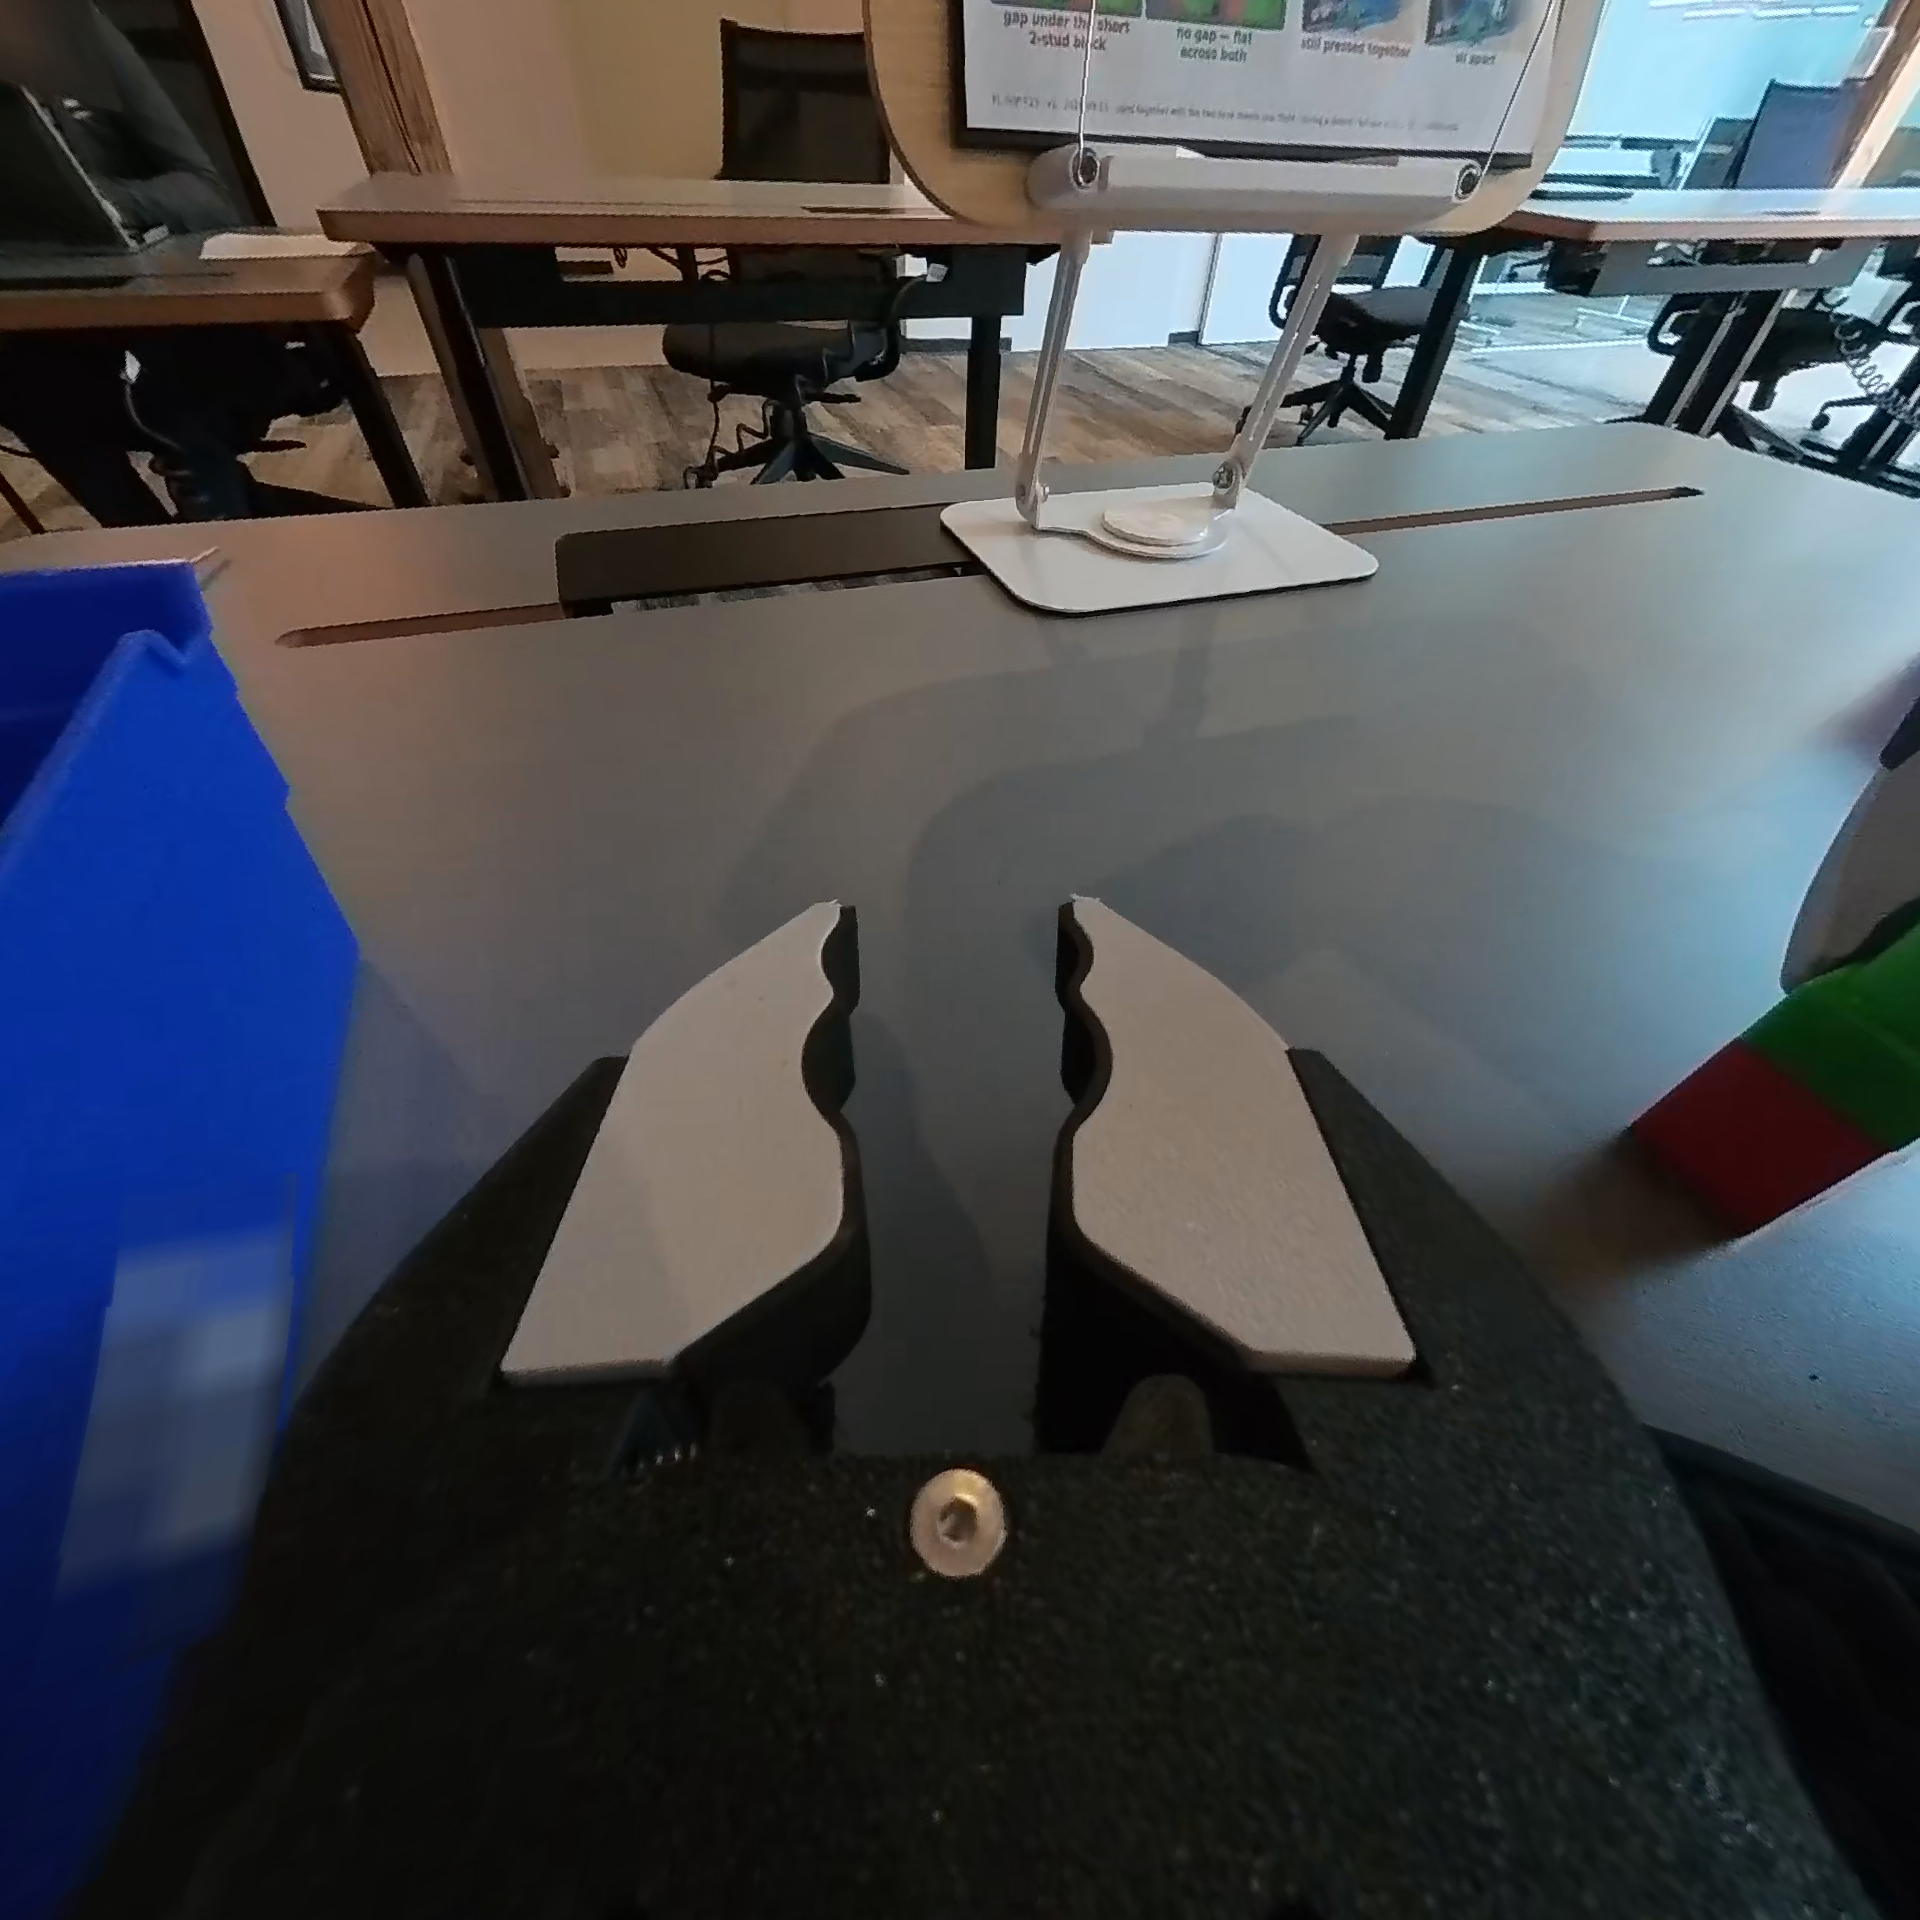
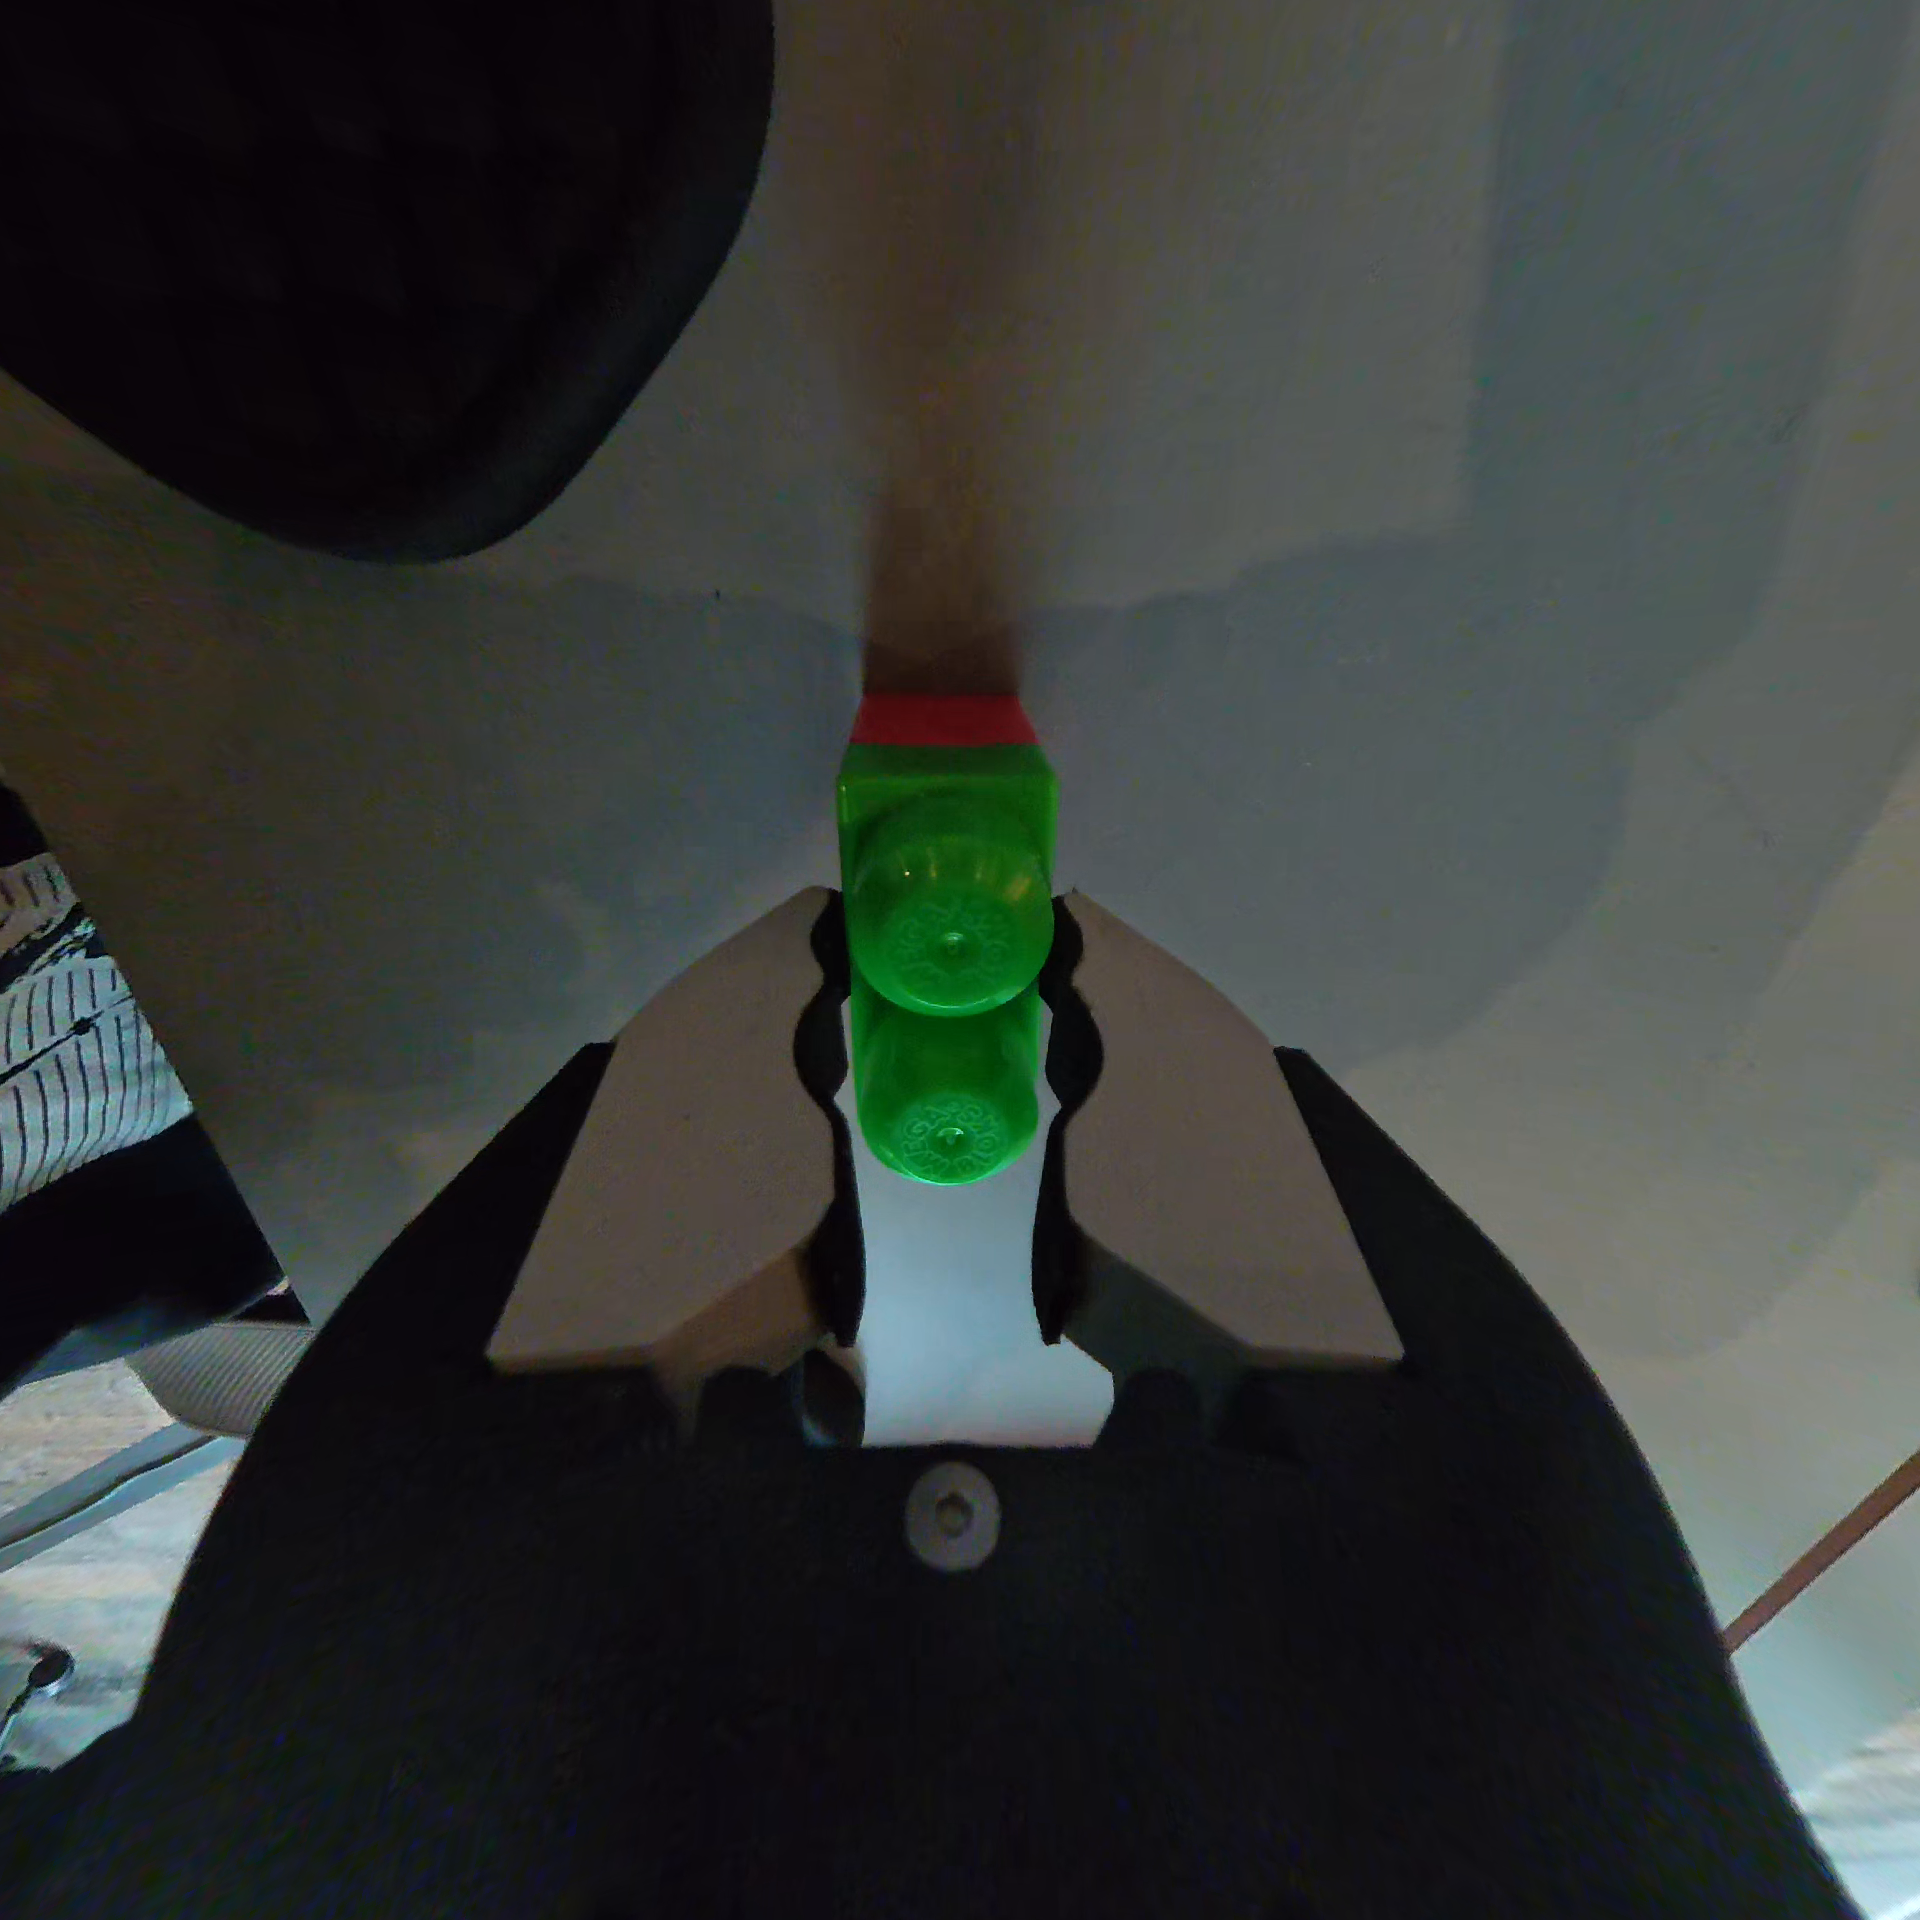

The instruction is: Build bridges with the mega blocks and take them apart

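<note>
My right gripper [image 2: 951, 904] is shut on a green block [image 2: 945, 925] with two round studs facing the camera. A red block [image 2: 943, 722] is joined to the green block's far end, right at the grey table [image 2: 1455, 520]. The same pair shows blurred at the right edge of the left wrist view, green block [image 1: 1860, 1039] above red block [image 1: 1756, 1153], with part of the right gripper above them. My left gripper [image 1: 958, 914] is open and empty, low over the grey table [image 1: 1143, 748].
A blue bin [image 1: 156, 1039] stands close on the left. A white stand [image 1: 1158, 561] holding an instruction board sits at the table's far edge by a cable slot. Desks and office chairs lie beyond. The left gripper's dark body [image 2: 312, 260] shows at the upper left. Spacing between my two grippers at the tips: around 20 cm.
</note>
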`<state>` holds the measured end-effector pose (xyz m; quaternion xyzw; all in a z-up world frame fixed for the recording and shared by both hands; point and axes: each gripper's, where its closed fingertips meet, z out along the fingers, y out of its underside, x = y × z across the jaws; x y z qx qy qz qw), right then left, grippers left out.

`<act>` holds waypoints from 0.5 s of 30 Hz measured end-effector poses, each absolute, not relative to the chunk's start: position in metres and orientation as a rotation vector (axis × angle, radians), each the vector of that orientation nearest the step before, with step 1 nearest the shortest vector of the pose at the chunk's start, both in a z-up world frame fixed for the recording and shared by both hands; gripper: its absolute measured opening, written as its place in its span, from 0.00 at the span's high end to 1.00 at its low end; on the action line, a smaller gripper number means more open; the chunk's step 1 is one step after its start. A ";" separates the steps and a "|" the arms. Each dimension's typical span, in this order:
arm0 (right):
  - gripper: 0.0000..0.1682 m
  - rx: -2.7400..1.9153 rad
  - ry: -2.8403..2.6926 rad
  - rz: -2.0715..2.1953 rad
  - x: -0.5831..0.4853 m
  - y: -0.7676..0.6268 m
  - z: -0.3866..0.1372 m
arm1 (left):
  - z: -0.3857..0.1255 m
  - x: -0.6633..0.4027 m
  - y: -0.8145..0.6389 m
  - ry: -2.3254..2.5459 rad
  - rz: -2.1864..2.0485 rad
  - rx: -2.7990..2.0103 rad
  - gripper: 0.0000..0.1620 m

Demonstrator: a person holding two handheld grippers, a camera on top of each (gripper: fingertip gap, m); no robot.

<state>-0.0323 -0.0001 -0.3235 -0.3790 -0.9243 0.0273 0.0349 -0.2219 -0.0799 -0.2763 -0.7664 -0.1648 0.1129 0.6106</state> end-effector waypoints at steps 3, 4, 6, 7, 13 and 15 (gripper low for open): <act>0.79 -1.157 -2.845 0.090 -0.033 0.000 -0.323 | -0.275 -0.221 -0.080 -0.375 0.258 -1.765 0.78; 0.79 -1.159 -2.848 0.104 -0.033 0.000 -0.323 | -0.275 -0.221 -0.080 -0.372 0.258 -1.763 0.78; 0.79 -1.181 -2.834 0.144 -0.035 0.000 -0.322 | -0.275 -0.220 -0.079 -0.368 0.250 -1.764 0.78; 0.79 -1.196 -2.825 0.156 -0.036 0.002 -0.322 | -0.276 -0.219 -0.079 -0.367 0.248 -1.765 0.78; 0.79 -1.313 -2.718 0.185 -0.027 0.036 -0.288 | -0.277 -0.218 -0.078 -0.357 0.252 -1.776 0.78; 0.79 -1.385 -2.667 0.157 -0.016 0.061 -0.269 | -0.277 -0.218 -0.078 -0.354 0.251 -1.779 0.78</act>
